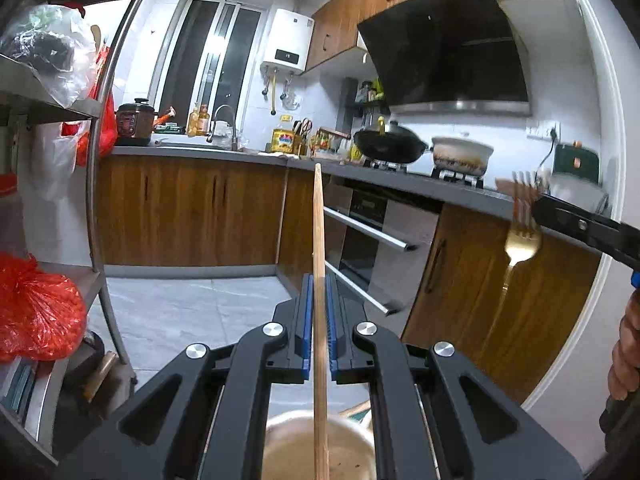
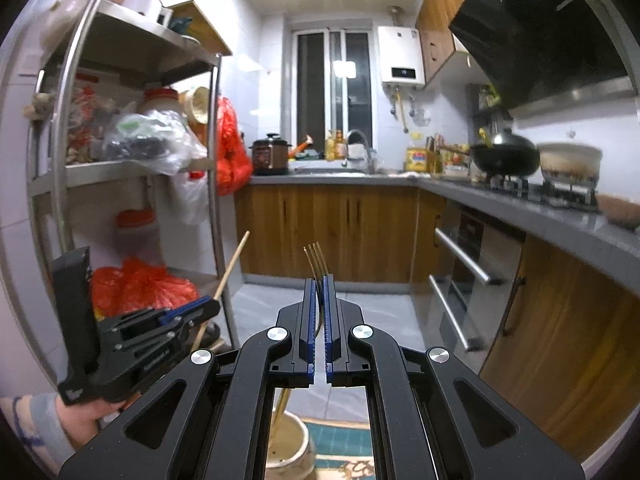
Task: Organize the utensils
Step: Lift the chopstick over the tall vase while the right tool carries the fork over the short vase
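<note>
In the left wrist view my left gripper [image 1: 319,280] is shut on a long wooden chopstick [image 1: 318,220] that stands upright between the blue pads. Below it sits a beige utensil pot [image 1: 352,444]. At the right edge my right gripper [image 1: 540,208] is shut on a gold fork [image 1: 520,246], blurred. In the right wrist view my right gripper [image 2: 319,280] clamps the fork [image 2: 316,258], tines up, with the beige pot [image 2: 294,440] under it. The left gripper [image 2: 214,306] appears at lower left, a hand behind it, holding the chopstick [image 2: 232,264] tilted.
A steel shelf rack [image 2: 60,168] with bags and jars stands on the left, with a red bag [image 1: 36,312] low down. The grey counter [image 2: 520,216] on the right carries a black wok [image 2: 506,156] and a white pot [image 2: 570,160]. Oven handles [image 2: 460,256] jut out below.
</note>
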Available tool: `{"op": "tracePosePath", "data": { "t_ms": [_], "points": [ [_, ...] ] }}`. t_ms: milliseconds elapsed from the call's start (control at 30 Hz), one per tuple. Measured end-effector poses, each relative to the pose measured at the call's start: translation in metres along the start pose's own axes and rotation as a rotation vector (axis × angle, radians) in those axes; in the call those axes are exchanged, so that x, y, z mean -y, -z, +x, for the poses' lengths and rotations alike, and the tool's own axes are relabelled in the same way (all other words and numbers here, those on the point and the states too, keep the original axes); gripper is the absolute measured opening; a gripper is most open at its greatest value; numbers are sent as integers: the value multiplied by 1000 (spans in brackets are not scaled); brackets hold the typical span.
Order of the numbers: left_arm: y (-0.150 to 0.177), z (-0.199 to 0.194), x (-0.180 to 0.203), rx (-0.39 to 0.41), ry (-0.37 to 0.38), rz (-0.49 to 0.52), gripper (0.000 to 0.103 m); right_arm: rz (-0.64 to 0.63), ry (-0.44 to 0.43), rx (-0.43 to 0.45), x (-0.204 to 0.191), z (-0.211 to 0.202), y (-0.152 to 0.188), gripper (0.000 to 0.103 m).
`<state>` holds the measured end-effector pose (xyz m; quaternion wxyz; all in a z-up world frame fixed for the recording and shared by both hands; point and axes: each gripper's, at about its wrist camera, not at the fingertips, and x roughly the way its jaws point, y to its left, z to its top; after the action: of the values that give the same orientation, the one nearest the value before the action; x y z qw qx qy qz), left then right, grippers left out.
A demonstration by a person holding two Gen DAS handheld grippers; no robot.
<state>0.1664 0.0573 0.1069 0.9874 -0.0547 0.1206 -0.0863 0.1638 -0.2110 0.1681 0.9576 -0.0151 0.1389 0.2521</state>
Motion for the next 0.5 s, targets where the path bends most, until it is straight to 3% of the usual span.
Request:
{"op": "tracePosePath", "data": {
  "t_ms": [333,500],
  "points": [
    [45,-20,-7,-88,-3,20,6,-19,-31,-141,-5,37,42,5],
    [56,-23,-7,-137,-23,50,6,4,-23,-169,0,44,51,5]
  ]
}}
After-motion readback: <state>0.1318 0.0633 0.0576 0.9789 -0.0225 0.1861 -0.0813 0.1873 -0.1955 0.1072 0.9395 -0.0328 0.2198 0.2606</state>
